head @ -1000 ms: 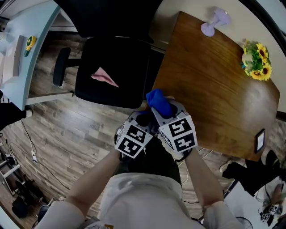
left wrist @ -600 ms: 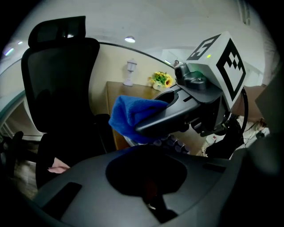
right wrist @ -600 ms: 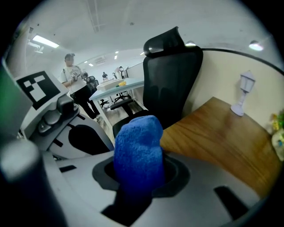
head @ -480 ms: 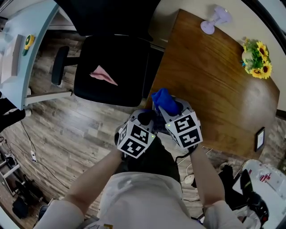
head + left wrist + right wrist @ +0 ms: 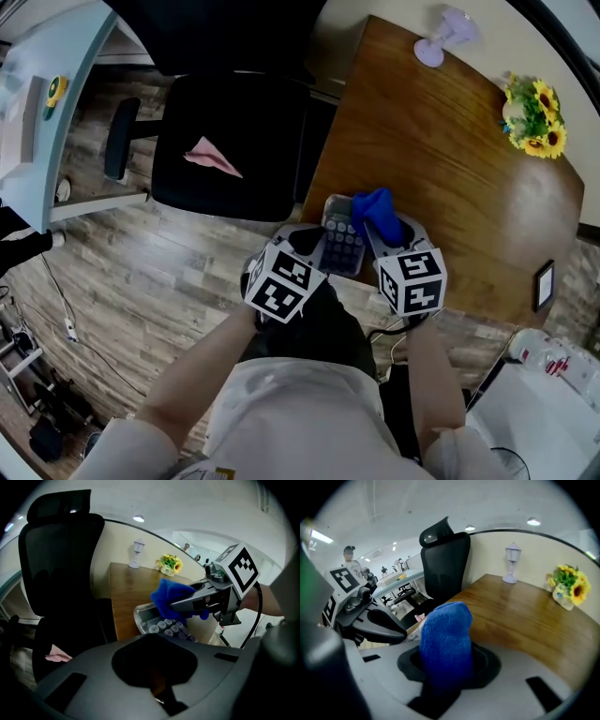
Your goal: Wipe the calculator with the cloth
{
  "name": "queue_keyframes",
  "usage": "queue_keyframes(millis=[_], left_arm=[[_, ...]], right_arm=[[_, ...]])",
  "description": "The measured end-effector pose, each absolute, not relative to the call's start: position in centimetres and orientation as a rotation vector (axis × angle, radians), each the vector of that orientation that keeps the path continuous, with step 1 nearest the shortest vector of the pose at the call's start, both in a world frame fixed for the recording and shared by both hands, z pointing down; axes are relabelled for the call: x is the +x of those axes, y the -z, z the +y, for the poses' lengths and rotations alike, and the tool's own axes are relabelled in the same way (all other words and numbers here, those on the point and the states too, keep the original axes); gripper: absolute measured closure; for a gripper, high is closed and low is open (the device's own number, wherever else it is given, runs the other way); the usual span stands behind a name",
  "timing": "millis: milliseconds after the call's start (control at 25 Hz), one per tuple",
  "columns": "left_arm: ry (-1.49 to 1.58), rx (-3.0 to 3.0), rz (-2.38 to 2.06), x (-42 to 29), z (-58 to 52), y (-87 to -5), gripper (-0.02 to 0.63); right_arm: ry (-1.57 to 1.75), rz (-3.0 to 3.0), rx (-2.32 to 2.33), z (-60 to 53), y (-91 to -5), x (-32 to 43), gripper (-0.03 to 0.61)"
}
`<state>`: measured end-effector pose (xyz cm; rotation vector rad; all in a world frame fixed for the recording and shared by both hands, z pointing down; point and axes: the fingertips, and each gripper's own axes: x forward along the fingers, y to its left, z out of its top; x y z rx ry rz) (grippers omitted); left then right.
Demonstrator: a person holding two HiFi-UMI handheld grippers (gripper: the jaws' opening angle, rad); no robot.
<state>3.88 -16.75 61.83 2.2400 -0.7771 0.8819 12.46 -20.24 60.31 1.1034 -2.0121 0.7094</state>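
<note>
Now, right gripper (image 5: 384, 230): closed on the cloth (image 5: 377, 210), a blue wad that stands up out of the jaws and hides their tips.
Cloth against calculator: the wad sits over the far right part of the calculator (image 5: 342, 246). The left gripper view shows it meeting the top rows of keys, but firm contact cannot be confirmed.
Calculator from the right gripper: just to its left, close beside the jaws and keys up.
Long axis: runs away from the person, roughly parallel to both grippers, with the far end under the cloth and the near end toward the left gripper.
Left gripper (image 5: 314, 246): seems clamped on the calculator's near end, since the keys come out right beyond its body in its own view. It looks like the steadying side.
Nearer gripper for wiping: the right one, as it already carries the cloth at the keypad.
Likely stroke: a drag along the long axis, back toward the person and across the keys.
Beyond both grippers: the wooden worktop (image 5: 450, 159) lies ahead and to the right, and the calculator is at its near edge.
</note>
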Motion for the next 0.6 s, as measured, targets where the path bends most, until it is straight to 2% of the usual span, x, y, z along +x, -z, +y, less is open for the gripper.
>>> queue_keyframes(millis=[160, 320, 440, 600], left_arm=[[-0.892, 2.239, -0.769, 3.7, -16.7, -61.9, 0.612], [-0.962, 2.216, -0.773, 2.2, -16.6, -63.6, 0.612], [-0.797, 2.134, -0.79, 1.6, -16.8, -62.5, 0.612], [-0.758, 2.156, -0.718, 2.9, -16.6, -61.5, 0.612]], right_arm=[[-0.744, -2.02, 1.083, -20.3, -59.8, 13.3, 0.445], [-0.798, -2.155, 1.029, -20.8, -57.2, 10.8, 0.445], [-0.812, -2.21, 0.957, -20.3, -56.7, 7.6, 0.445], [-0.839, -2.212, 0.934, -19.7, -57.2, 5.7, 0.445]])
